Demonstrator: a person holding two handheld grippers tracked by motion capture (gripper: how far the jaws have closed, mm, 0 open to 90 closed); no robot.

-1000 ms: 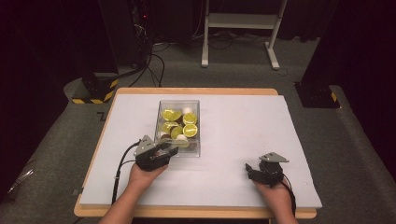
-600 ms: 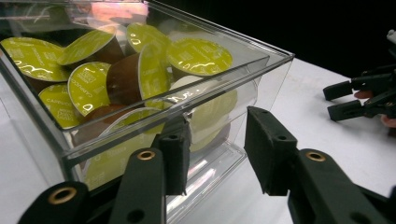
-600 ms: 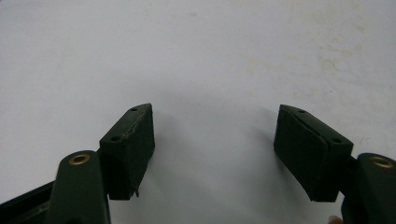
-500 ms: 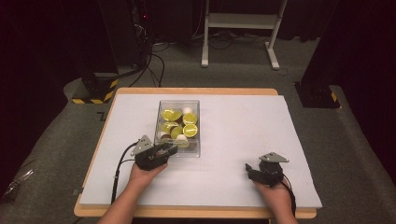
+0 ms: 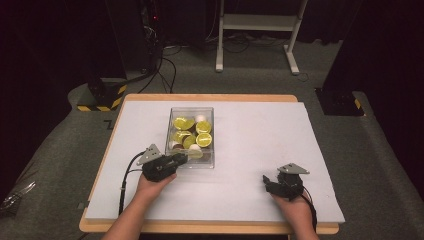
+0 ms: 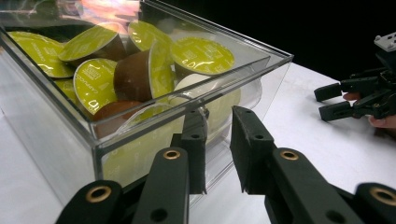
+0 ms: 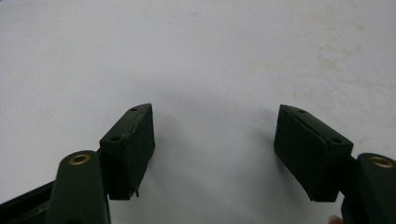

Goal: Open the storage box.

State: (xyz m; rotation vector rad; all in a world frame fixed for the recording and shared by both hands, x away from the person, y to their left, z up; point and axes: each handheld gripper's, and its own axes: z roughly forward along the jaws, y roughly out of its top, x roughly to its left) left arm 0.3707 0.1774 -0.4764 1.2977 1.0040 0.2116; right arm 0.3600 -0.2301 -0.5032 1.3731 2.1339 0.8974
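Clear rectangular plastic box (image 5: 190,136) full of coffee capsules, mostly with lime-green foil lids (image 6: 202,56), sits mid-table on the white sheet (image 5: 260,135).

Left tool (image 6: 219,140) is at the box's near wall; its jaws have just been closing. One pad (image 6: 196,140) sits against the wall, the other (image 6: 250,149) is outside it. Looks like a pinch on the wall near the corner, but the clear plastic makes contact hard to confirm, so can't call it grasped.

Right tool (image 7: 215,154) is parked well apart on the sheet, jaws wide, nothing between them.

Progress: early. Reach to the box done; firm grip and any move of the box still left. All capsules remain inside.
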